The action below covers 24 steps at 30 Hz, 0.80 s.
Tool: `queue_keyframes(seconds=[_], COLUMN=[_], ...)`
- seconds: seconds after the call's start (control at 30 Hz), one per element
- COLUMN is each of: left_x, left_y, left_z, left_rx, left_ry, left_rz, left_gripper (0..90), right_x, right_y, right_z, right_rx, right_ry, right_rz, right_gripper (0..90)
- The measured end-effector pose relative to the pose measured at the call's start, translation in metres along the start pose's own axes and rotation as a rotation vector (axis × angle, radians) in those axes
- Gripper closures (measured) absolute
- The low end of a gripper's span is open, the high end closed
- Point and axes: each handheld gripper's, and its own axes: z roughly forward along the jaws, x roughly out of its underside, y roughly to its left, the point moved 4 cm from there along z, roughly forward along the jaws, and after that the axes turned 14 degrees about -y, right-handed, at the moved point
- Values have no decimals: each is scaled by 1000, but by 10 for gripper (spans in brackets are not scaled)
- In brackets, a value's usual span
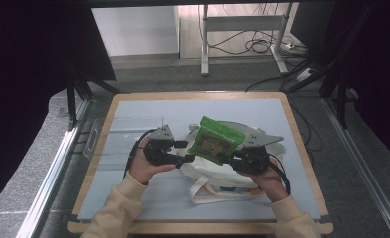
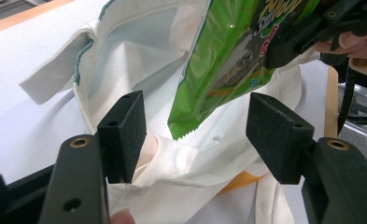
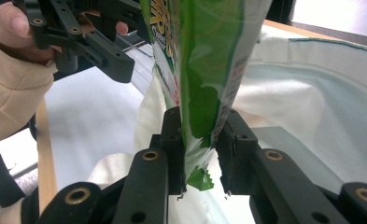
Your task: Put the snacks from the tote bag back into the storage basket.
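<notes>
A person at a table holds a green snack packet (image 1: 213,140) above a white cloth tote bag (image 1: 217,173) with 2 hand-held grippers, in what looks like the start of a bagging job. The right gripper (image 3: 201,154) has its jaws closed on the packet's crimped bottom edge, pinching the foil between both pads and carrying it tilted over the bag. The left gripper (image 2: 195,135) stands with its jaws spread wide; its left pad (image 2: 123,133) touches a fold of the bag's rim, but whether that cloth is caught or merely brushed cannot be told.

Judged from how things lie, the packet is lifted and brought to the bag, with its lower corner hanging just over the opening, but it is not yet inside. What is left appears to be the lowering and the release. The bag's mouth gapes toward the person, its pale lining showing, and nothing can be seen inside it. The bag lies slumped on the light blue table top (image 1: 133,114), its handles (image 1: 202,191) trailing toward the near edge. A clear plastic tray (image 1: 103,141) sits at the table's left side; it appears empty.
</notes>
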Motion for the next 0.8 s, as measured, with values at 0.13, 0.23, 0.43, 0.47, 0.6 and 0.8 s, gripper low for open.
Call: queue_keyframes(seconds=[0.13,0.23,0.43,0.47,0.6,0.8], left_x=[0,0,0,0,-1,-1], left_y=[1,1,1,1,0,-2], left_z=[-1,-1,-2,-2,-3,-3], left_rx=[-2,-2,-3,-3,-2,4], left_ry=[0,3,5,4,1,3], left_rz=[1,1,1,0,1,0], left_gripper=[382,382,382,382,382,381], right_x=[-1,-2,-2,-2,-2,0], right_y=[-1,-3,-5,-6,-8,-10], right_z=[-3,-5,-7,-7,-8,-9], right_rx=[11,19,32,33,41,51], right_ry=[7,8,16,19,27,54], right_rz=[-8,-14,-21,-24,-28,-41], right_gripper=[730,730,730,730,730,730])
